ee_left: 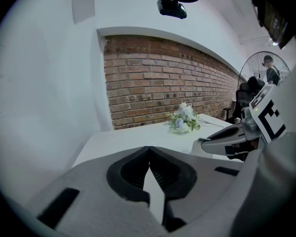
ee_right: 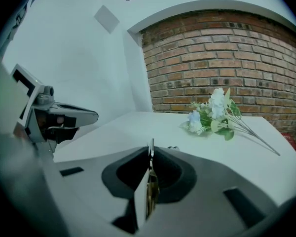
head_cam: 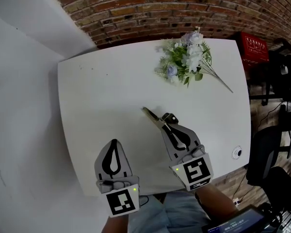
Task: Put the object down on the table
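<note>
A thin metal object (head_cam: 152, 115) with a dark part (head_cam: 169, 117) sticks out up-left from my right gripper (head_cam: 166, 125), which is shut on it just above the white table (head_cam: 102, 86). In the right gripper view the object (ee_right: 150, 181) shows edge-on, pinched between the jaws of the right gripper (ee_right: 151, 149). My left gripper (head_cam: 114, 141) hovers over the table's near edge to the left, jaws closed tip to tip with nothing in them. In the left gripper view the left gripper (ee_left: 149, 149) shows the same, and the right gripper's side (ee_left: 227, 135) appears on the right.
A bunch of pale artificial flowers (head_cam: 186, 57) lies at the table's far right, also in both gripper views (ee_left: 182, 118) (ee_right: 214, 113). A brick wall (head_cam: 174, 4) runs behind. A red crate (head_cam: 254, 46) and a black office chair (head_cam: 266, 154) stand right of the table.
</note>
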